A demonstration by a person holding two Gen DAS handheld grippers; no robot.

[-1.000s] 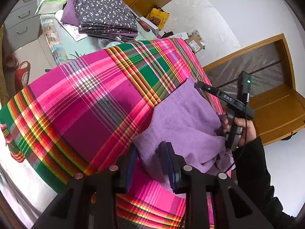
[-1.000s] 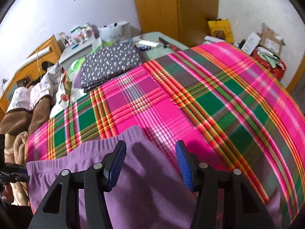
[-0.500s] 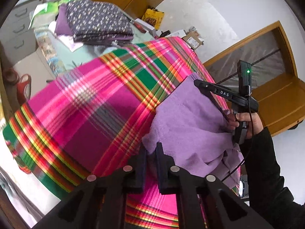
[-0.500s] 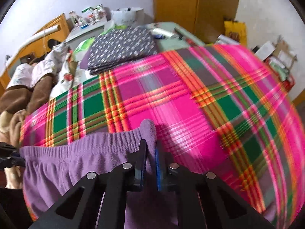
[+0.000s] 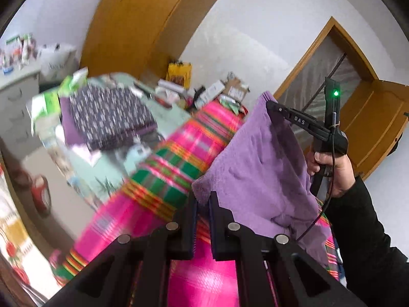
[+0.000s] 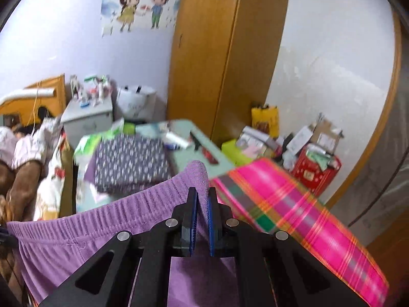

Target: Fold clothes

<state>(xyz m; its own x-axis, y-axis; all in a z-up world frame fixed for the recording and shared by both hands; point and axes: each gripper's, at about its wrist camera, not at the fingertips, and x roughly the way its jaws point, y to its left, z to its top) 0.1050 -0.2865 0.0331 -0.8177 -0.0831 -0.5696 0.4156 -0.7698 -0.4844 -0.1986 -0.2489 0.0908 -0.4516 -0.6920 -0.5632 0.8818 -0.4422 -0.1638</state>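
Both grippers, left (image 5: 203,202) and right (image 6: 202,199), pinch the purple waistband (image 6: 107,212); I'd hold it taut and level above the plaid blanket (image 6: 294,204).

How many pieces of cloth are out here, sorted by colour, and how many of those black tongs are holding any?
Soft purple garment with a ribbed waistband: 1
Bright pink plaid cloth with green and orange stripes: 1
Folded dark purple fabric with small white print: 1
Black two-finger tongs, both clamped on the purple garment: 2, left and right
Total: 3 cloths, 2 tongs
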